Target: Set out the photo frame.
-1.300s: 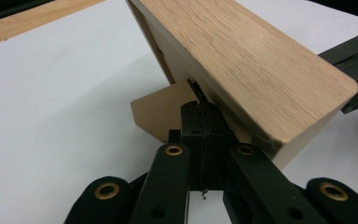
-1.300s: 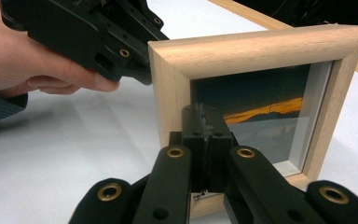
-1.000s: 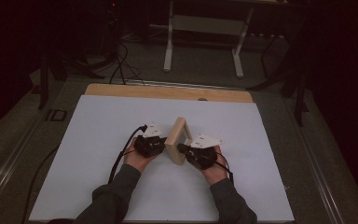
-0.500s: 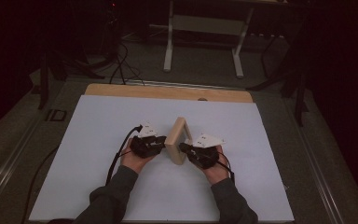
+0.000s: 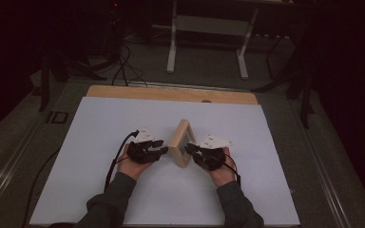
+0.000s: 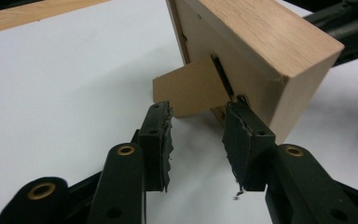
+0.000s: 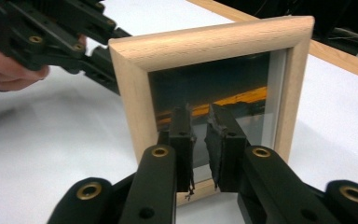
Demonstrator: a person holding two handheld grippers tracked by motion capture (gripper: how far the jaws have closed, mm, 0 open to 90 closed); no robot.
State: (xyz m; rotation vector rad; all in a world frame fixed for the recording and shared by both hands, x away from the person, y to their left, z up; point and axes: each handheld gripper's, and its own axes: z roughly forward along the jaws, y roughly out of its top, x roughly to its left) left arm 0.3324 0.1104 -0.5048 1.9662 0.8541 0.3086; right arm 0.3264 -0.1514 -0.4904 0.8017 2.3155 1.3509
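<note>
Picture frame (image 5: 180, 142) upright on white table (image 5: 100, 137), dim, seemingly cluttered room

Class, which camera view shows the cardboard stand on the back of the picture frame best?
The left gripper view: the cardboard stand juts from the picture frame close beyond the open jaws. The right gripper view faces the frame's glass front; the high view shows the frame edge-on.

One wooden picture frame (image 5: 180, 144); one cardboard stand (image 6: 190, 89) on its back; one white table (image 5: 100, 133); two grippers
</note>
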